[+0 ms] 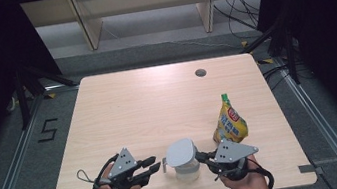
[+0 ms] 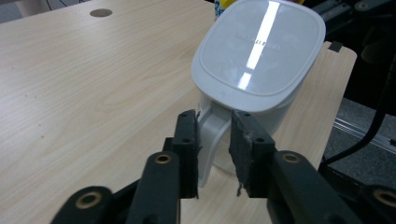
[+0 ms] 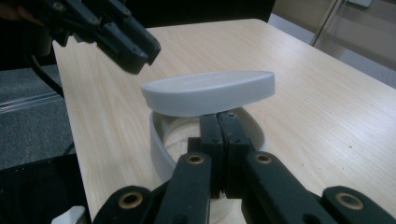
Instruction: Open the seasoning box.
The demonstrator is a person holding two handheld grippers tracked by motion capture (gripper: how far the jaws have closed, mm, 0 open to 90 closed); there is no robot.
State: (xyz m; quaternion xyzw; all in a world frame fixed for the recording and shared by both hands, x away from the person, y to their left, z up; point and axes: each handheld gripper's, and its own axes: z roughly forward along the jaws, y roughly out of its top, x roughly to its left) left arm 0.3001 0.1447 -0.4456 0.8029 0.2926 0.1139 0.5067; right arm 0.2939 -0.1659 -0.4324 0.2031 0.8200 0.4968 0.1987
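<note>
A small white jug (image 1: 186, 165) stands near the table's (image 1: 158, 106) front edge, and both grippers are at it. Its lid (image 1: 180, 152) is raised on one side and tilts over the open rim, hinged or propped I can't say.

The left gripper (image 1: 154, 166) lies low on the side of the jug where the handle (image 2: 212, 140) sticks out. In the left gripper view its jaws stand apart with the handle between them; one pad looks to lie against the handle, the other stands off it with a gap showing. No grip there.

The right gripper (image 1: 200, 158) comes in from the other side of the jug. In the right gripper view its jaws are pressed together at the jug's rim, just under the tilted lid. They look pinched on the wall of the rim, though the meeting point is tight and partly hidden under the lid, so how much wall sits between them I can't make out. The left gripper hangs beyond the jug in that view, its dark fingers (image 3: 126, 44) above and behind the lid.

A yellow bag (image 1: 229, 122) with a green top stands behind the jug, nearer the right gripper, just apart from it. Farther back from the jug there is a round hole (image 1: 200, 73) in the tabletop.
</note>
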